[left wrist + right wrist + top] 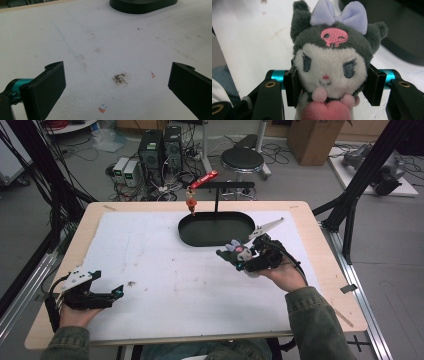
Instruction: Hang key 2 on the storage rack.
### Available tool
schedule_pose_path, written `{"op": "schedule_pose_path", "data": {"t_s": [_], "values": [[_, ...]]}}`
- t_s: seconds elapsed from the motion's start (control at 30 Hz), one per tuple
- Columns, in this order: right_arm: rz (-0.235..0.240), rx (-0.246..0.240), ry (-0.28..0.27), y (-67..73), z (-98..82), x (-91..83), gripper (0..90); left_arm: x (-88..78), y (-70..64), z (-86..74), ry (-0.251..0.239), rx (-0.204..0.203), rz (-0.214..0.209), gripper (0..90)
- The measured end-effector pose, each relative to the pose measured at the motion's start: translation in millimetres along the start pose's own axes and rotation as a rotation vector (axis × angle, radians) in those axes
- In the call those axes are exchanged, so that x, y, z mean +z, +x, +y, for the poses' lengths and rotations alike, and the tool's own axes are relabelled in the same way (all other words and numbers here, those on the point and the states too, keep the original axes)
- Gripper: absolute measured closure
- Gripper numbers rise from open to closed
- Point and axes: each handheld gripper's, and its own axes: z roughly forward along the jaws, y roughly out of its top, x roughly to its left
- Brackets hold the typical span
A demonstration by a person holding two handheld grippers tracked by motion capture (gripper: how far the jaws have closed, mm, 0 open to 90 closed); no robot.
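Ahead of your left gripper [107, 295], whose jaws stand wide apart low over the sheet, the white stained foam sheet [150, 265] lies bare all the way up to the black oval metal tray [216, 228], so you can sweep across that stretch freely. At the far middle, the tray's raised wall blocks any low pass, and the thin black post with a crossbar [216, 195] rises from behind it, with a red tag and small charm [192, 200] hanging off the bar's left end. Your right gripper [239, 257], clamped on the grey plush doll with a lilac bow [329, 60], is lifted near the tray's right end, with open sheet beneath and to its left.
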Motion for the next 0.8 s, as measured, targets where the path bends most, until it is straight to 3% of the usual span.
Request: {"op": "schedule_pose_path", "data": {"t_s": [0.17, 0.57, 0.73, 0.8], "values": [[0.0, 0.026, -0.023, -11.9, 19.3, -5.7, 42.0, -3.3, 2.1, 0.9, -0.019, -0.007, 0.028, 1.8], [0.0, 0.065, -0.082, -32.6, 60.4, -2.8, 42.1, -2.5, 1.4, 0.8, -0.014, -0.011, 0.016, 1.8], [0.013, 0.099, -0.127, -39.8, 67.9, 1.3, 42.2, -1.9, 1.0, 1.1, -0.012, -0.01, 0.012, 1.8], [0.004, 0.111, -0.115, -41.8, 70.8, 5.5, 42.3, -1.5, 0.9, 1.4, -0.011, -0.016, 0.005, 1.8]]}}
